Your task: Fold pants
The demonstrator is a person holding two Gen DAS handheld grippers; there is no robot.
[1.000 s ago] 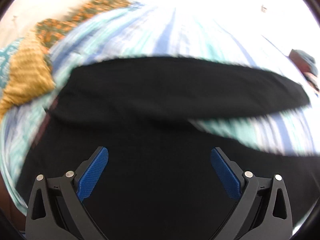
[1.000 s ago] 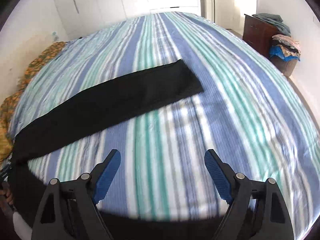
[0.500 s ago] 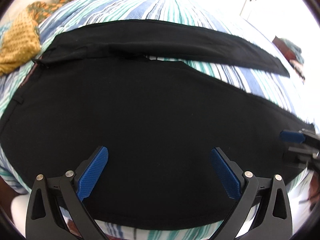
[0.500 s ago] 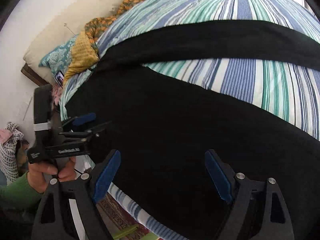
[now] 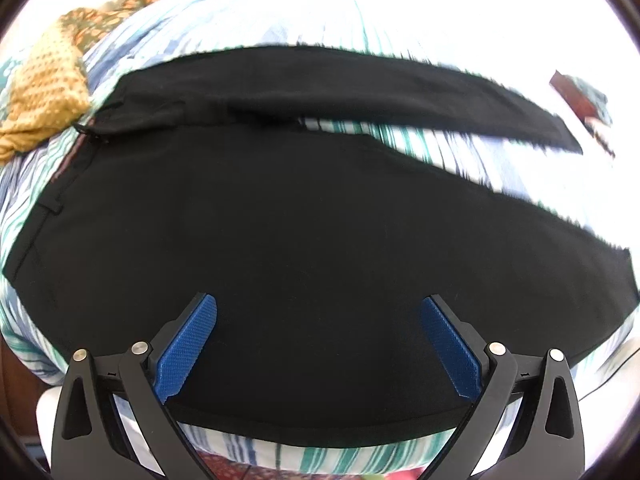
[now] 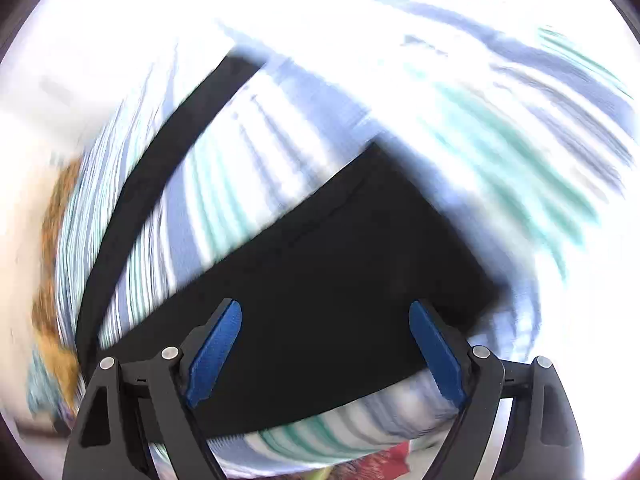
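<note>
Yellow patterned cloth (image 5: 44, 92), upper left, cut by frame edge. Black pants (image 5: 304, 240), spread across the striped bed (image 5: 424, 144); legs blurred in the right wrist view. Left gripper (image 5: 318, 346) and right gripper (image 6: 325, 352): jaws apart, empty. Dark furniture (image 5: 576, 100), far right, indistinct.

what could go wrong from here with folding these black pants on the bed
Both the left gripper and the right gripper are open, hovering over the near leg of the black pants, nothing gripped.

1. The legs lie splayed in a V; lifting the near leg unevenly may fold it crooked over the far one.
2. The pants sit near the edge of the striped bedsheet; a tug may slide them off.
3. A pinch might catch the sheet too.
</note>
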